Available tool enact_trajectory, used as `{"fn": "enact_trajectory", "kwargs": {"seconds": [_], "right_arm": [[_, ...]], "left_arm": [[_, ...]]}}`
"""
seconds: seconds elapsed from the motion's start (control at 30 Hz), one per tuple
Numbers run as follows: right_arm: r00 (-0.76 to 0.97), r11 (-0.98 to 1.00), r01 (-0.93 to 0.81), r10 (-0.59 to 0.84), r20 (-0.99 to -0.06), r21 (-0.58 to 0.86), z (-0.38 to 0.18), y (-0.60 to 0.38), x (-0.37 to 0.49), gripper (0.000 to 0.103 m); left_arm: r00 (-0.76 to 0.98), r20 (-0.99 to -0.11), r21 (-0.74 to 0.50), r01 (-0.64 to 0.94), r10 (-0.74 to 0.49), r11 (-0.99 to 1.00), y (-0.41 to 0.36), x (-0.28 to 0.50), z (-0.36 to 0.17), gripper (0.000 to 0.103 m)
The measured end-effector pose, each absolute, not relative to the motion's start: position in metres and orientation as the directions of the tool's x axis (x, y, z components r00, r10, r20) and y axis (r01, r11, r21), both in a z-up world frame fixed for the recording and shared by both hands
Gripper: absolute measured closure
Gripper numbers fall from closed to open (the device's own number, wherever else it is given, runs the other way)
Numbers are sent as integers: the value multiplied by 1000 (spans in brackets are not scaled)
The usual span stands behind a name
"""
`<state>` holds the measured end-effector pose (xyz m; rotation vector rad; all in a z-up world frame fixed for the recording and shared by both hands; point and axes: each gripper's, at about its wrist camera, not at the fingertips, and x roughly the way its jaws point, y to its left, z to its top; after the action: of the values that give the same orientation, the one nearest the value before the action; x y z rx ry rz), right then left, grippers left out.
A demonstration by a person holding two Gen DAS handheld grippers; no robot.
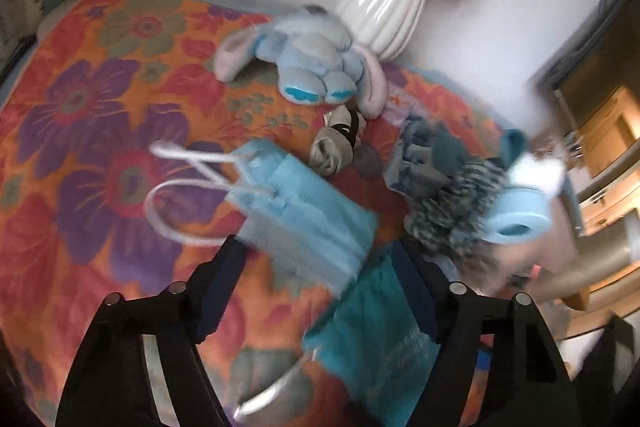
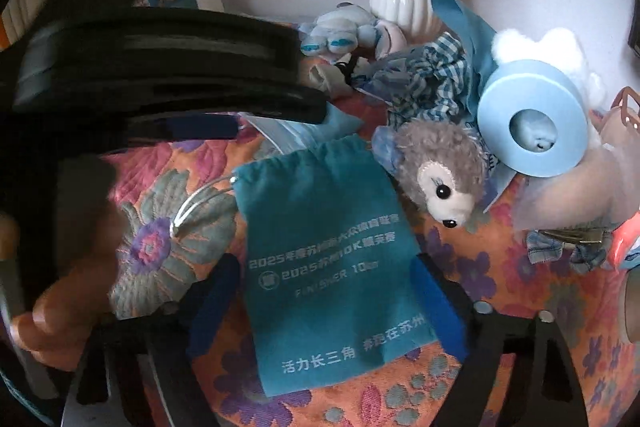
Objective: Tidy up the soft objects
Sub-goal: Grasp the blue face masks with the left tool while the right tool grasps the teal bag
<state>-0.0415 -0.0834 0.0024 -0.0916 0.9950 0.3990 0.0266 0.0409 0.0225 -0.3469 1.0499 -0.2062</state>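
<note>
The right tongs (image 2: 322, 301) stand wide over a teal drawstring pouch (image 2: 320, 247), their blue pads on either side of it near its lower half, not visibly pressing the cloth. The pouch is flat, soft, velvety, printed with pale lettering, and lies on the floral cloth (image 2: 160, 259) of woven orange, purple and grey-green that covers the tabletop. Its silvery cord (image 2: 200, 203) loops out to the left.

The left tongs (image 1: 320, 287) are also spread wide; between their dark tips lies the edge of a pale blue pleated face mask (image 1: 304, 203) with white ear loops, blurred, and whether the pads touch it cannot be told. The same pouch (image 1: 372, 339) shows at this view's lower middle.

Only the right view shows clearly the grey fuzzy plush animal (image 2: 440, 171) with bead eyes, just beside the pouch's upper right corner, and the smooth pale blue ring (image 2: 532, 119) behind it on gingham fabric. The left tongs' black frame (image 2: 168, 67) blocks its upper left, hiding most of the mask.

Farther back, both views show a blue plush toy (image 1: 304, 59) and a ribbed glossy white vase (image 1: 392, 3).
</note>
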Motion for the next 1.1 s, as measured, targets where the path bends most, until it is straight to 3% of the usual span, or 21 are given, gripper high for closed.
{"fn": "enact_trajectory", "kwargs": {"seconds": [0.1,0.17,0.37,0.5,0.73,0.9,0.93,1.0,1.1], "right_arm": [[489,925,-369,280,-826,95,3,-84,-43,40],[490,924,-369,283,-825,98,2,-83,-41,44],[509,916,-388,307,-804,104,9,-84,-48,73],[508,912,-379,348,-788,158,14,-101,-57,87],[508,905,-353,399,-764,238,36,-138,-77,89],[514,918,-337,365,-776,208,45,-151,-93,89],[512,920,-339,356,-782,198,44,-152,-95,89],[488,916,-351,357,-796,195,35,-150,-92,89],[441,906,-367,371,-817,213,23,-141,-87,83]], "left_arm": [[508,-819,-311,-5,-266,950,29,34,23,42],[509,-825,-288,-6,-245,958,25,36,23,47],[532,-819,-278,-38,-216,960,38,35,24,91],[539,-800,-345,-51,-265,937,53,18,26,95],[558,-747,-421,22,-361,907,67,-25,49,95],[567,-760,-368,27,-317,929,69,-40,53,93],[553,-768,-372,27,-324,928,69,-37,50,90],[535,-778,-375,26,-330,927,68,-27,41,63],[511,-795,-378,5,-327,926,61,-14,26,47]]}}
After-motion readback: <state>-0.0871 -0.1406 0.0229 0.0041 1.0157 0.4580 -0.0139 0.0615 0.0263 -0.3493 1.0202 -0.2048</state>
